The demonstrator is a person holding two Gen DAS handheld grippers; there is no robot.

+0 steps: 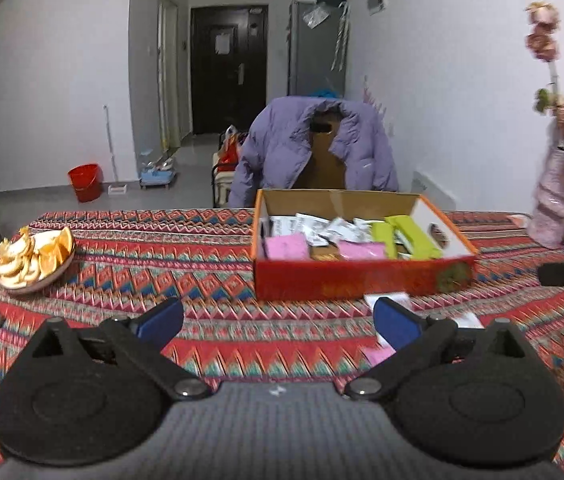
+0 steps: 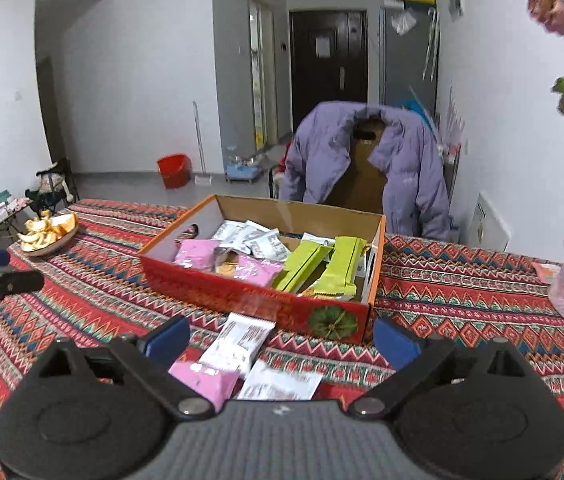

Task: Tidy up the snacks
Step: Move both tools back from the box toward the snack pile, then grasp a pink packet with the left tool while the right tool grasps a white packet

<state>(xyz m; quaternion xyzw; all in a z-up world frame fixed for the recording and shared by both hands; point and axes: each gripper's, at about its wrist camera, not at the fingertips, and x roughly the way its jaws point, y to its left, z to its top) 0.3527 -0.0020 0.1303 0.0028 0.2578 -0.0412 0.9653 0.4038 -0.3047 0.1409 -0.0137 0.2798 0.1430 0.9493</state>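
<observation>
A patterned tablecloth (image 2: pixel 462 280) is lying under a red box (image 2: pixel 265 300); three packets (image 2: pixel 241 344) are sitting just before its front edge, both the left gripper (image 1: pixel 277 320) and the right gripper (image 2: pixel 282 340) gaping wide, holding nothing.

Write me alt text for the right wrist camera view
The right gripper, jaws open, hovers over three loose snack packets lying on a patterned tablecloth before a red cardboard box of pink, white and green snacks. A plate of orange pieces sits far left.

Two wrist views, low over the table, facing the far door

The left wrist camera looks squarely at the snack box (image 1: pixel 362 280); the right wrist camera sits nearer, angled from its right corner. Both share box (image 2: pixel 257 300), tablecloth (image 1: pixel 209 248) and jacket (image 2: pixel 366 156).
</observation>
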